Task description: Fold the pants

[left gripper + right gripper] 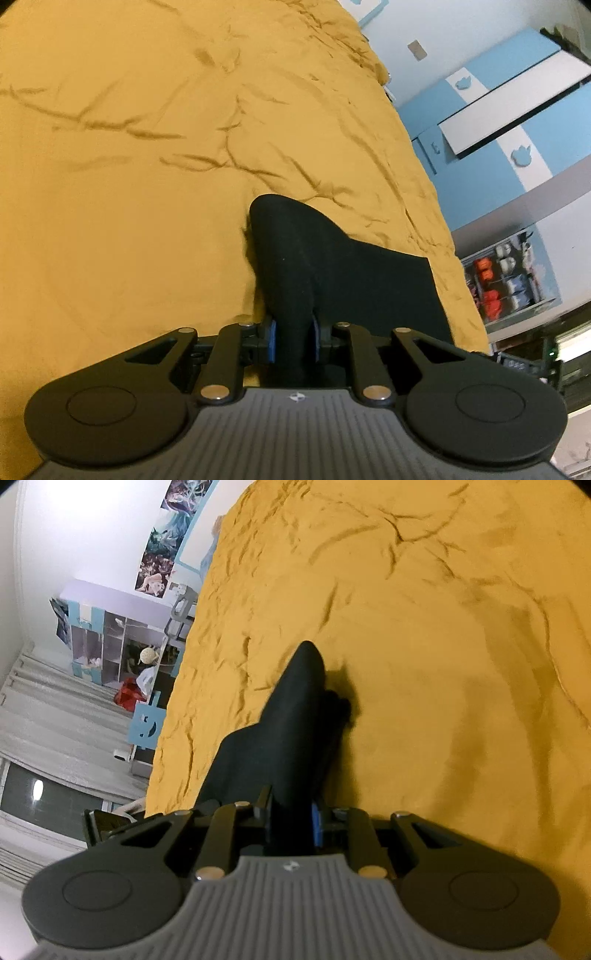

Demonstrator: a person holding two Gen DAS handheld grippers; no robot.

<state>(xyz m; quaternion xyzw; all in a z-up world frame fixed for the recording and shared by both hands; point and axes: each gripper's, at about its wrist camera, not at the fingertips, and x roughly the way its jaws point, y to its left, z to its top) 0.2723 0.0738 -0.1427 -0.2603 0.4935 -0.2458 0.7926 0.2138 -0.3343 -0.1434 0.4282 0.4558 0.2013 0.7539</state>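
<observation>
Black pants [317, 266] lie on a mustard yellow bedspread [129, 155]. My left gripper [293, 341] is shut on a bunched fold of the pants, the cloth pinched between its blue pads and rising ahead in a hump. In the right wrist view my right gripper [293, 823] is shut on another part of the black pants [291, 723], which stretches forward in a raised ridge over the bedspread [443, 664]. How the rest of the pants lies is hidden by the grippers.
The bed's right edge runs by a blue and white wardrobe [498, 122] and a shelf of small items [509, 273]. Left of the bed are a shelving unit [110, 638], posters [162, 542] and curtains [48, 720].
</observation>
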